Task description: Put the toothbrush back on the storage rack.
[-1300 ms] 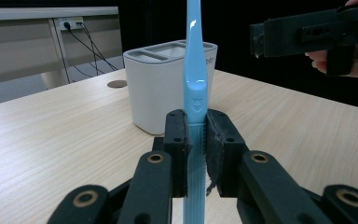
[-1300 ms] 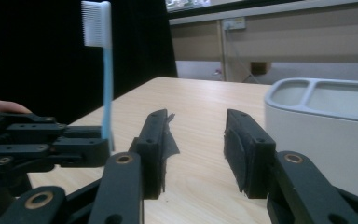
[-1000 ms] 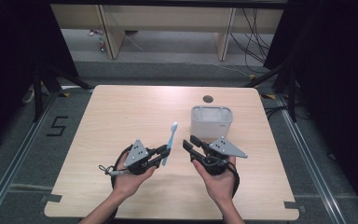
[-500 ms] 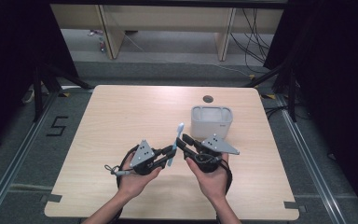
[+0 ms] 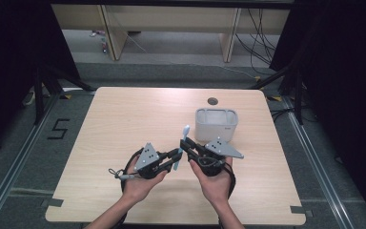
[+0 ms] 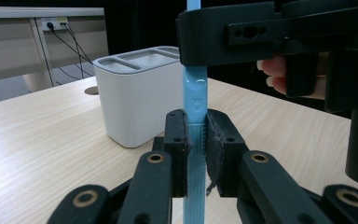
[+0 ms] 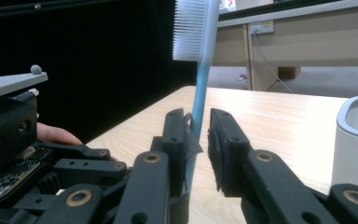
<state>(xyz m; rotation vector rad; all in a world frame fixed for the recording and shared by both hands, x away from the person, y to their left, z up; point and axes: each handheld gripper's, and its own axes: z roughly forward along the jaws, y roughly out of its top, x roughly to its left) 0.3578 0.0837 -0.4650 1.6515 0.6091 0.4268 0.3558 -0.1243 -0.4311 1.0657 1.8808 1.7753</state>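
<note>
A light blue toothbrush [image 5: 183, 143] with white bristles stands nearly upright over the table's front middle. My left gripper [image 5: 177, 155] is shut on its lower handle [image 6: 194, 93], both jaws pressed against it [image 6: 196, 135]. My right gripper [image 5: 185, 145] meets it from the right, with its jaws on either side of the handle [image 7: 199, 88] higher up. In the right gripper view [image 7: 196, 135] the handle touches the left jaw and a gap stays at the right jaw, so this gripper is open. The bristle head [image 7: 191, 30] rises above both.
A white compartmented holder [image 5: 216, 125] stands just behind the right gripper, close by in the left gripper view [image 6: 137, 93]. The wooden table [image 5: 124, 119] has a cable hole [image 5: 212, 101] at the back. Dark curtains and shelving lie beyond it.
The two grippers have come together. The left one carried the toothbrush to the right and more upright; the right one moved left until its jaws straddle the handle.
</note>
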